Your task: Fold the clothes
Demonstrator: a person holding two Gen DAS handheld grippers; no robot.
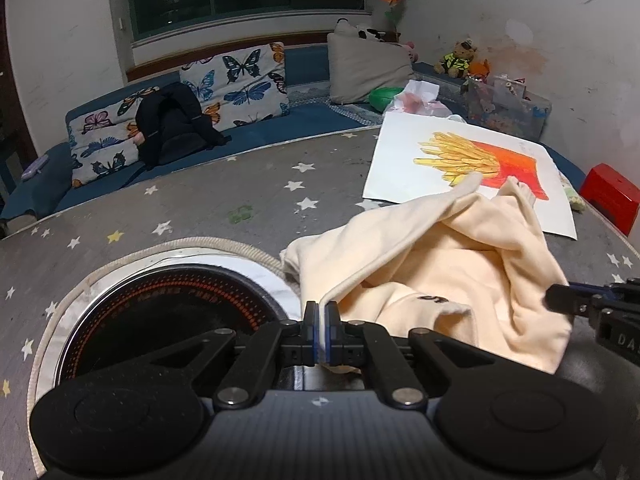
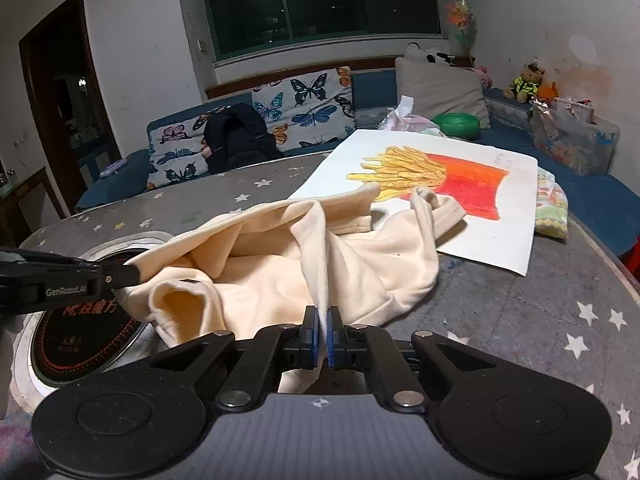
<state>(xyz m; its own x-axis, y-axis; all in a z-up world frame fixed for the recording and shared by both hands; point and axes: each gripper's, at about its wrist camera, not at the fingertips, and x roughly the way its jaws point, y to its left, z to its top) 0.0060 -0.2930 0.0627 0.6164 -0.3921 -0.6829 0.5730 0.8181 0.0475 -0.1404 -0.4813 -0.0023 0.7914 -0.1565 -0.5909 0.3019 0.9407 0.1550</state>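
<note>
Garment (image 2: 288, 256) lies on the table (image 2: 500, 312), bunched, its far end overlapping the near edge of the drawing sheet (image 2: 480, 216) at 12 o'clock. Left gripper (image 1: 321, 316) is clamped on the garment's edge at 9 o'clock; right gripper (image 2: 321, 320) is clamped on a fold at 6 o'clock. Cooktop disc (image 2: 80, 340) is set in the table at 8 o'clock, partly under the garment. Sofa (image 2: 120, 176) stands behind the table.

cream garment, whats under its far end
The cream garment drapes its far tips over the fries drawing, covering that corner. Whatever else lies beneath the bunched cloth is hidden.
</note>
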